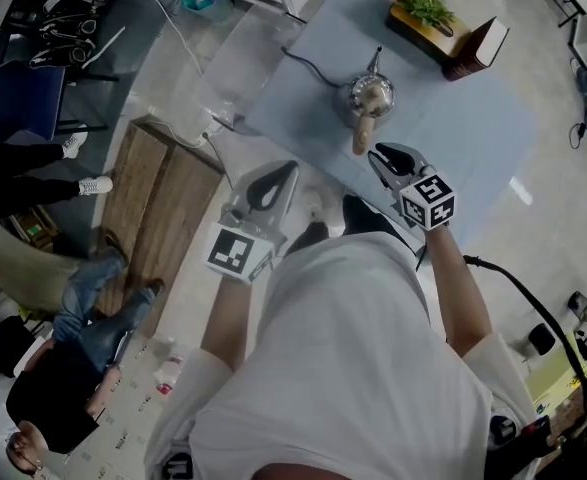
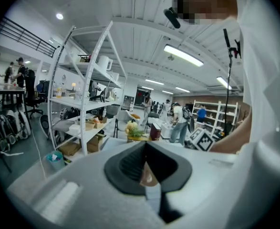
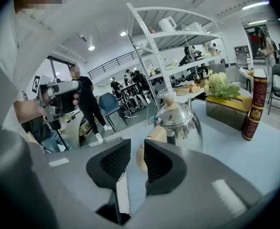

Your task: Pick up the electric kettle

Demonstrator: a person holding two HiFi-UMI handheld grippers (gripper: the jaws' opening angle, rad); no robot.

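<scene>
i have my right hand-held gripper (image 3: 132, 159) just short of the kettle's (image 3: 180, 123) wooden handle (image 3: 147, 151), jaws partly apart and empty, lined up so the handle can slip between them. my left hand-held gripper (image 2: 147, 149) hangs off to the side, jaws together, holding nothing. the kettle stands upright on the pale blue surface (image 1: 473, 138), its cord (image 1: 313, 68) trailing away, with a flower box (image 1: 423, 13) and a book (image 1: 478, 48) behind. white shelves (image 3: 178, 37) and people fill the workshop.
</scene>
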